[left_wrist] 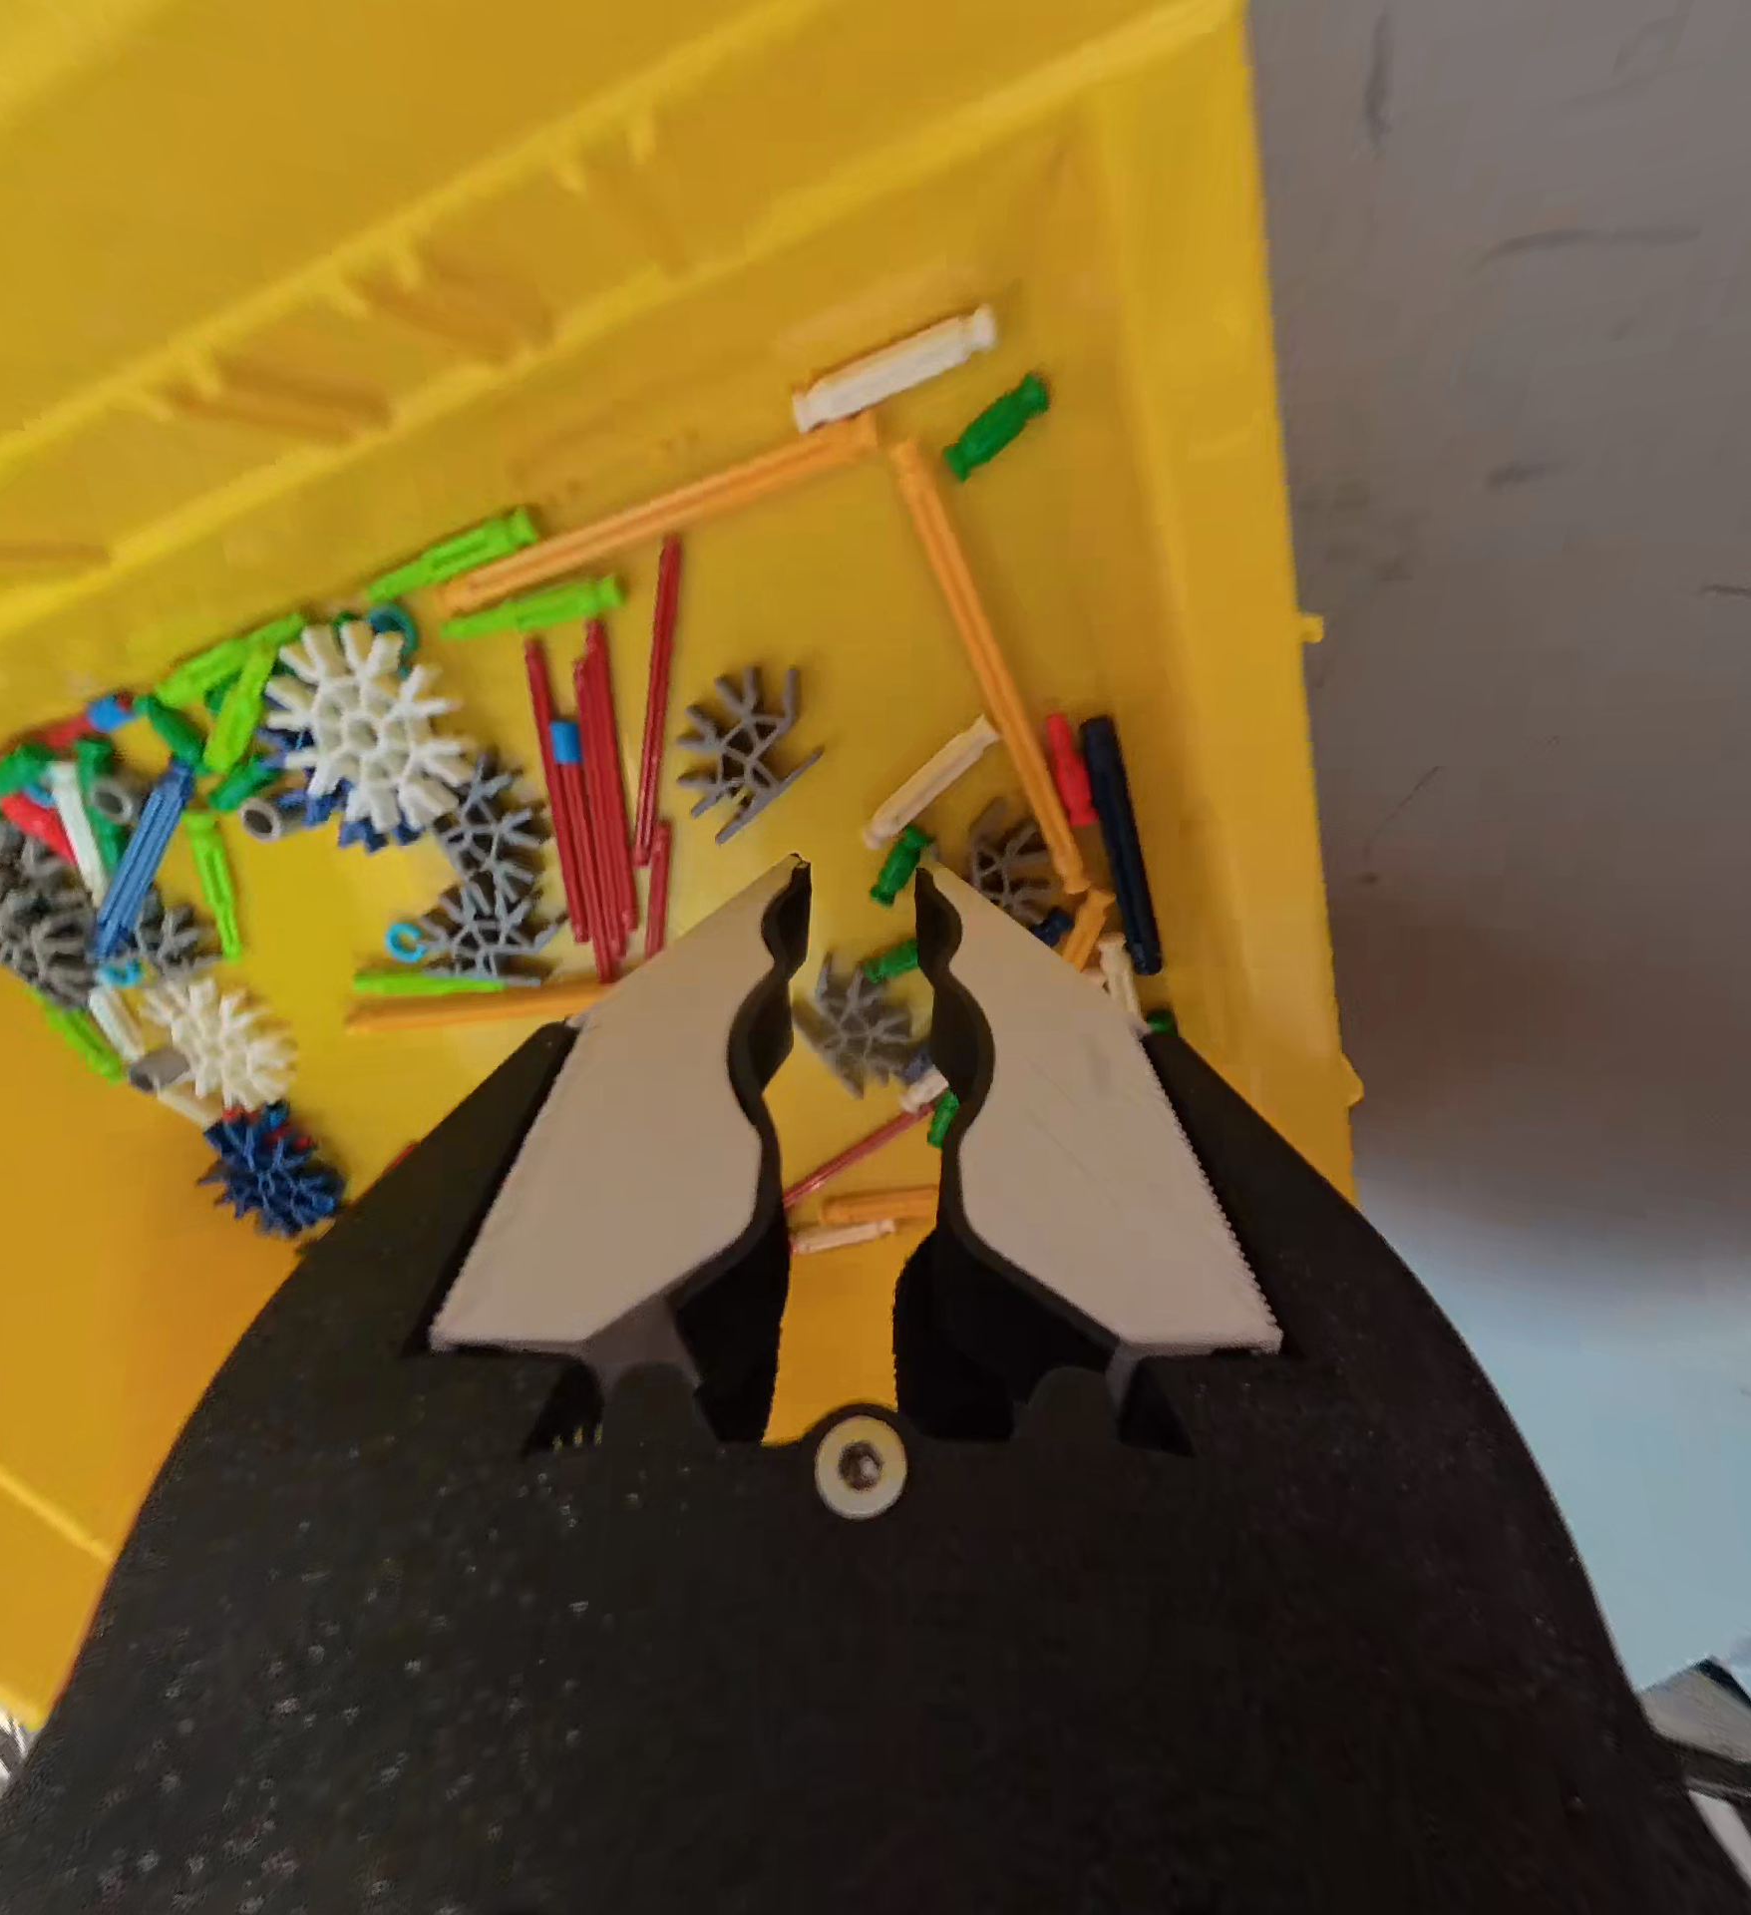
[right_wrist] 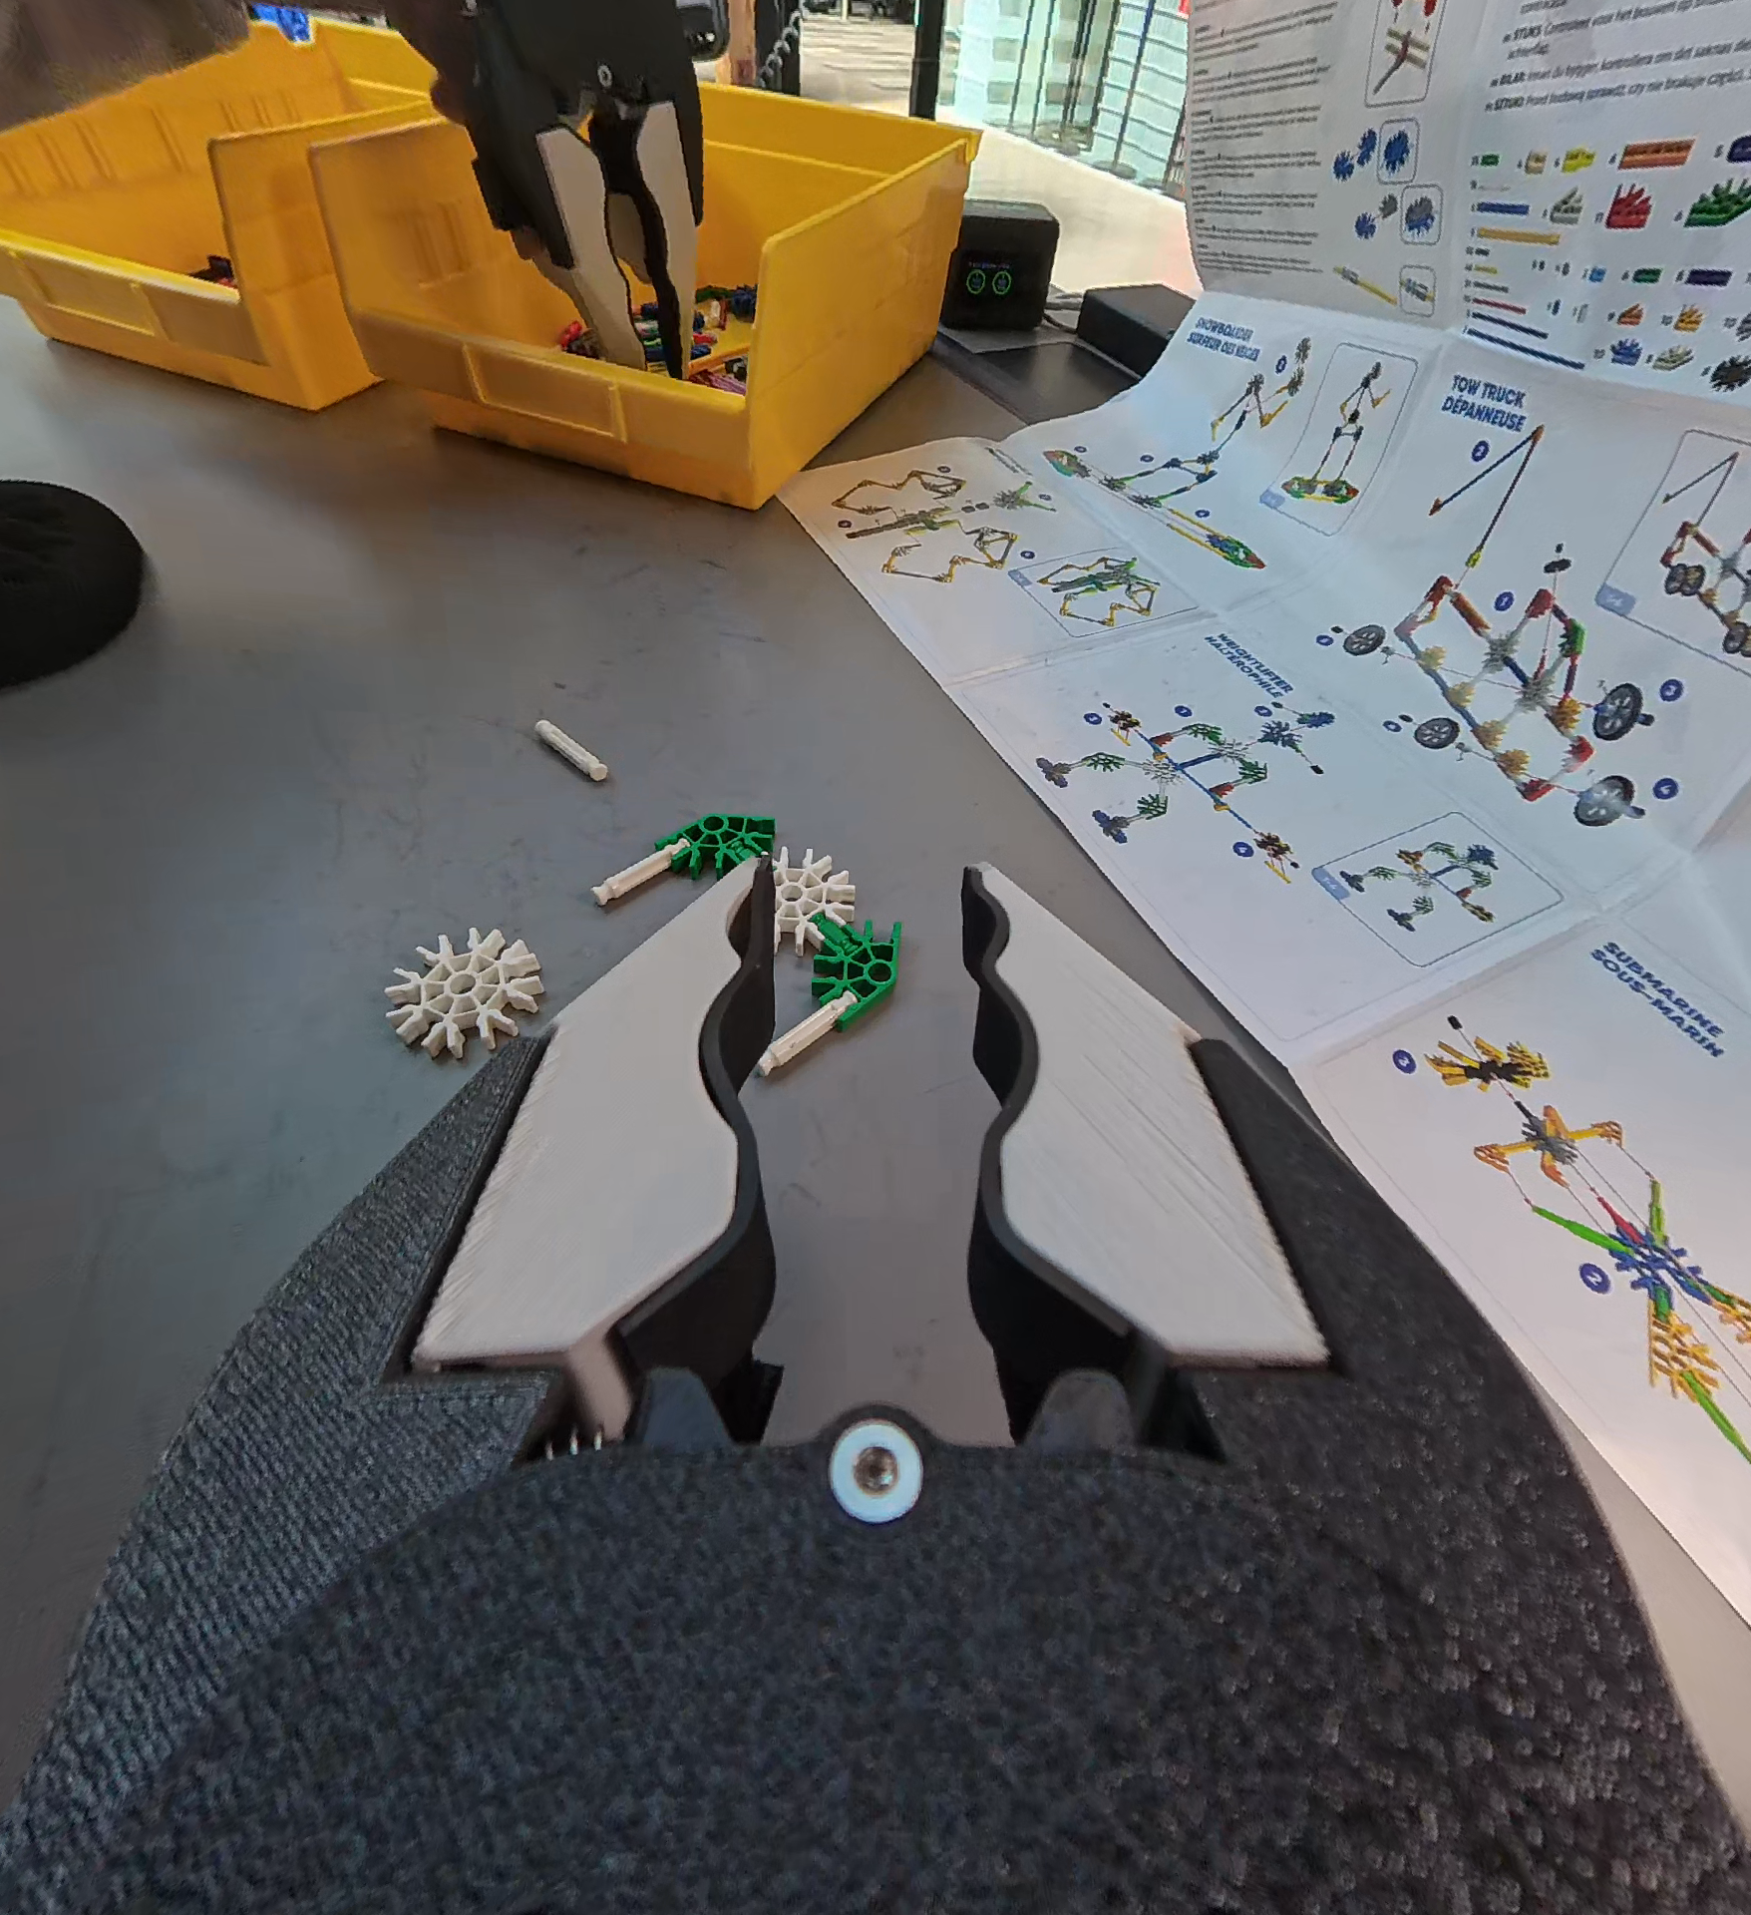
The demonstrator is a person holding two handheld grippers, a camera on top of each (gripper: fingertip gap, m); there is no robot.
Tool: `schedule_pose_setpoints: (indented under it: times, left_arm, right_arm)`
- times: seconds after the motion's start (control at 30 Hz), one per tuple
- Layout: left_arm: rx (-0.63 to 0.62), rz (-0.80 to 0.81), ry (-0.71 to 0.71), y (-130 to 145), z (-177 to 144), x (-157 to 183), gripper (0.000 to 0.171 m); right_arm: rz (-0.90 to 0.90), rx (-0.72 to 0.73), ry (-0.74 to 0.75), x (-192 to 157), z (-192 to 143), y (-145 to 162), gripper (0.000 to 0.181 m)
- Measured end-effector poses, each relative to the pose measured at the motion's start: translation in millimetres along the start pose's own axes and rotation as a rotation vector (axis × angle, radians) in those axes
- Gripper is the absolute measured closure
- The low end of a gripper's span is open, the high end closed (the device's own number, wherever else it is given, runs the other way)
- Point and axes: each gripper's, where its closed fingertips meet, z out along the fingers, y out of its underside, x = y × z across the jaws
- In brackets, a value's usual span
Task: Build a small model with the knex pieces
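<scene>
My left gripper (left_wrist: 859,873) is open and empty, pointing down into a yellow bin (left_wrist: 540,259) of loose toy rods and connectors. A grey snowflake connector (left_wrist: 856,1021) lies between its fingers, a small green rod (left_wrist: 897,865) near the tips. In the right wrist view the left gripper (right_wrist: 649,358) reaches into the nearer yellow bin (right_wrist: 830,342). My right gripper (right_wrist: 866,876) is open and empty, low over the grey table (right_wrist: 333,622). A green connector with a white rod (right_wrist: 845,979) lies between its fingers, a white snowflake connector (right_wrist: 809,891) by the left tip.
On the table lie another green connector with a white rod (right_wrist: 695,845), a white snowflake connector (right_wrist: 462,990) and a loose white rod (right_wrist: 571,748). A folded instruction sheet (right_wrist: 1369,622) covers the right side. A second yellow bin (right_wrist: 125,228) and a black pad (right_wrist: 11,580) are at left. My right fingertips sit around 40 cm from my left ones.
</scene>
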Motion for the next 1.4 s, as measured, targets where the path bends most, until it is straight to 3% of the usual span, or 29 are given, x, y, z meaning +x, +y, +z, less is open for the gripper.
schedule_pose_setpoints:
  times: [0.13, 0.43, 0.53, 0.73, 0.87, 1.0, 1.07, 1.17, 1.4]
  left_arm:
    - [0.039, 0.109, 0.027, -19.3, 5.8, 10.4, 0.157]
    - [-0.074, 0.185, 0.067, -12.0, 16.6, 14.0, 0.163]
    - [-0.103, 0.185, 0.018, -7.8, 14.1, 6.4, 0.168]
    - [0.136, 0.068, -0.077, -40.2, -46.6, -0.5, 0.168]
    - [0.432, 0.04, 0.007, -106.2, -95.2, 58.8, 0.168]
    - [0.585, 0.034, 0.203, -165.5, -93.2, 150.8, 0.168]
    - [0.592, 0.015, 0.333, -184.1, -74.3, 192.0, 0.168]
    - [0.54, -0.02, 0.423, -200.4, -36.8, 227.6, 0.168]
    - [0.481, -0.133, 0.499, -222.2, 0.8, 254.7, 0.168]
  right_arm:
    - [0.015, 0.008, -0.003, 1.6, -0.7, -0.9, 0.146]
    - [0.026, 0.011, -0.012, 1.9, -1.1, -1.2, 0.146]
    - [0.022, 0.013, -0.011, 1.6, -1.5, -1.6, 0.146]
    - [0.007, 0.013, -0.012, -0.3, -1.4, -1.5, 0.147]
    - [-0.006, 0.0, -0.014, -2.2, 0.4, 0.1, 0.147]
    - [-0.008, -0.001, -0.003, -1.3, 0.4, 0.1, 0.147]
    - [-0.003, 0.008, 0.003, 0.2, -0.8, -1.0, 0.147]
    - [0.009, 0.024, 0.009, 2.4, -2.9, -3.0, 0.147]
    - [-0.028, 0.025, -0.008, -6.8, -2.3, -4.1, 0.147]
